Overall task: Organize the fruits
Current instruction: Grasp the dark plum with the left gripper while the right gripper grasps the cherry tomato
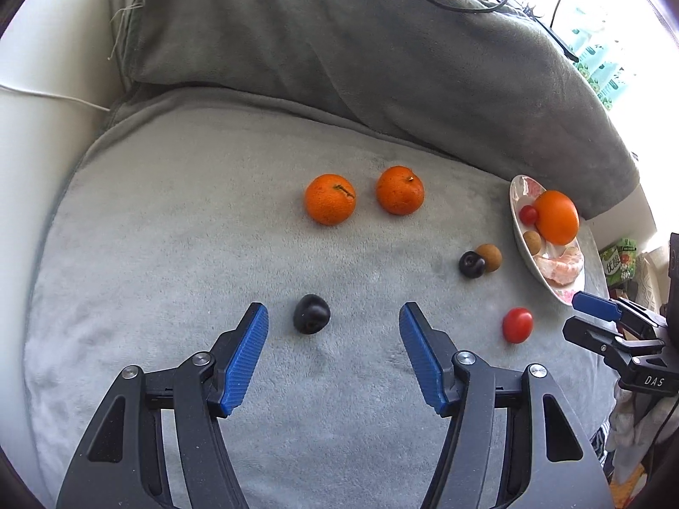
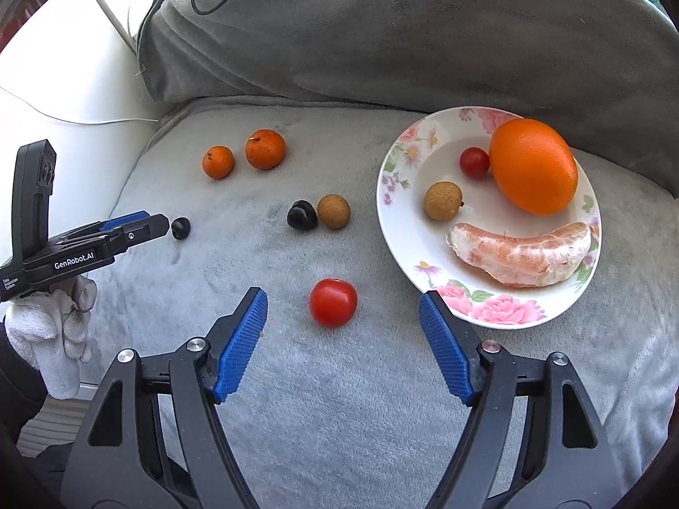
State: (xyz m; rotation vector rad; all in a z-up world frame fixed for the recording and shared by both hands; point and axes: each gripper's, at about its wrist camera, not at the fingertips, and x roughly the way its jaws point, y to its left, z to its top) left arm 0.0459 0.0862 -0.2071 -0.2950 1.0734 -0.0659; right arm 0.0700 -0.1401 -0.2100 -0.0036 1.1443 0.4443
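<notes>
My left gripper point(image 1: 334, 318) is open, with a dark plum point(image 1: 311, 313) lying between its fingertips on the grey blanket. My right gripper point(image 2: 343, 303) is open, with a red cherry tomato point(image 2: 333, 302) between its fingertips. A floral plate point(image 2: 399, 229) at the right holds a large orange point(image 2: 533, 166), a peeled citrus segment point(image 2: 522, 255), a longan point(image 2: 442, 200) and a small tomato point(image 2: 474, 162). A second dark plum point(image 2: 302, 214) touches a loose longan point(image 2: 334, 211). Two mandarins point(image 1: 329, 198) point(image 1: 399, 190) lie farther back.
A grey cushion point(image 1: 339, 42) rises behind the blanket, with black cables on top. A white surface point(image 1: 38, 127) with a thin white cord borders the left. The person's white-gloved hand point(image 2: 51, 335) holds the left gripper. Packages stand at the far right point(image 1: 619, 258).
</notes>
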